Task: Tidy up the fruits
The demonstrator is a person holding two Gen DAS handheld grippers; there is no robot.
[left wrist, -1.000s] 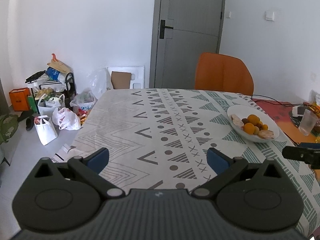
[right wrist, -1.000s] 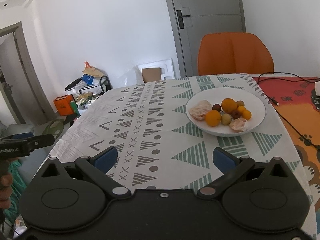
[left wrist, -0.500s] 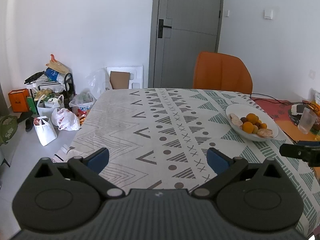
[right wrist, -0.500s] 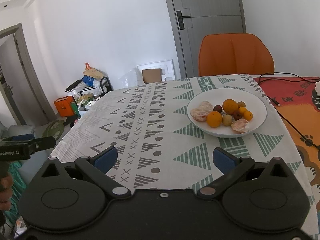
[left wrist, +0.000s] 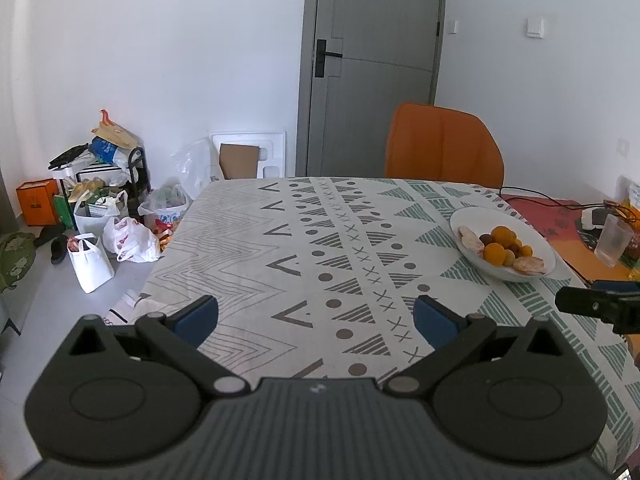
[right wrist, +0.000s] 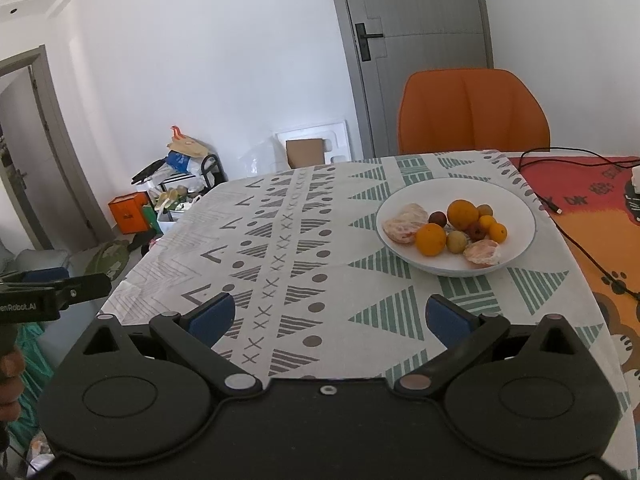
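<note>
A white plate (right wrist: 516, 208) on the patterned tablecloth holds several fruits: two oranges (right wrist: 430, 239), small orange and brown fruits, and two peeled citrus pieces (right wrist: 404, 222). The plate also shows in the left wrist view (left wrist: 540, 242) at the right. My right gripper (right wrist: 327, 316) is open and empty above the near table edge, short of the plate. My left gripper (left wrist: 316, 314) is open and empty over the near left part of the table. The right gripper's tip (left wrist: 592, 306) shows at the left wrist view's right edge.
An orange chair (right wrist: 472, 114) stands behind the table. A black cable (right wrist: 580, 240) and a red-orange mat (right wrist: 600, 200) lie right of the plate. A clear cup (left wrist: 612, 240) stands at the far right. Bags and boxes (left wrist: 100, 216) clutter the floor at left.
Both grippers have drawn back and risen slightly; the plate appears a little farther away. Both stay open.
</note>
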